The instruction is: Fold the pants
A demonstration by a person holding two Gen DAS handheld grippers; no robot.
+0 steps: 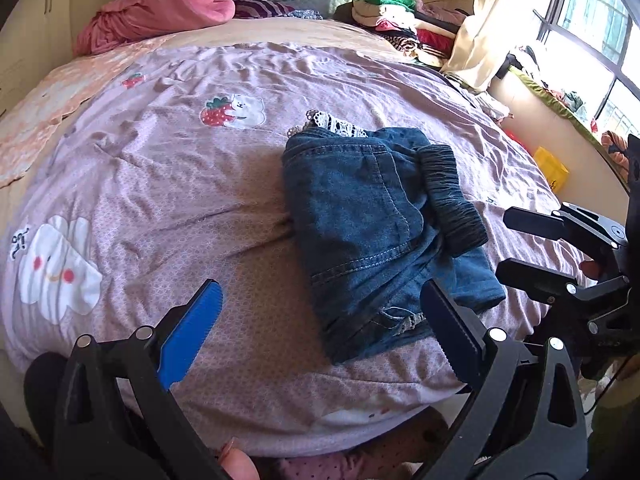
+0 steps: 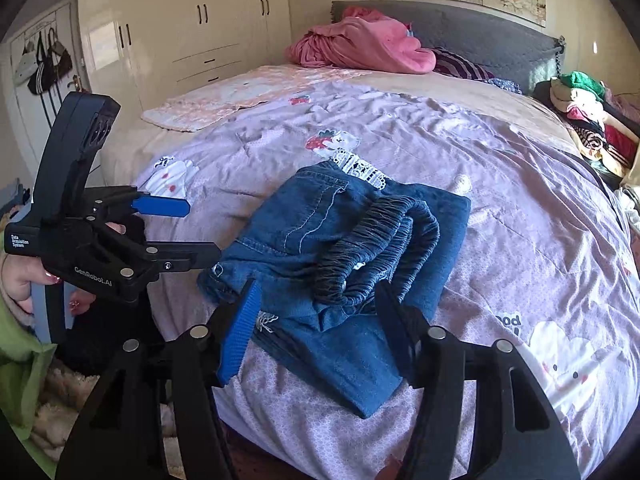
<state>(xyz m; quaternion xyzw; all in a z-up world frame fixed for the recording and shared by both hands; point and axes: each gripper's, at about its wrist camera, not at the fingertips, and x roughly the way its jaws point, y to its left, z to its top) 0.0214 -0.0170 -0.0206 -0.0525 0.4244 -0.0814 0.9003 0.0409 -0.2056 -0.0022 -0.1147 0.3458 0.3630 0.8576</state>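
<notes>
Folding's nearly done: jeans (image 1: pixel 384 236) sit bundled near the bed's (image 1: pixel 160 168) front edge, both my tongs, left gripper (image 1: pixel 320 332) and right gripper (image 2: pixel 316 320), spread and empty. I'd tuck that loose waistband (image 2: pixel 372 248) flat.

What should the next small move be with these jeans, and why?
Probably ease the right hand-held gripper down onto the black elastic waistband and flatten it. The jeans already lie folded into a compact bundle on the bed cover, but the waistband bulges up on top. Both grippers look empty, and the left hand-held gripper stands wide open just off the bundle.
</notes>
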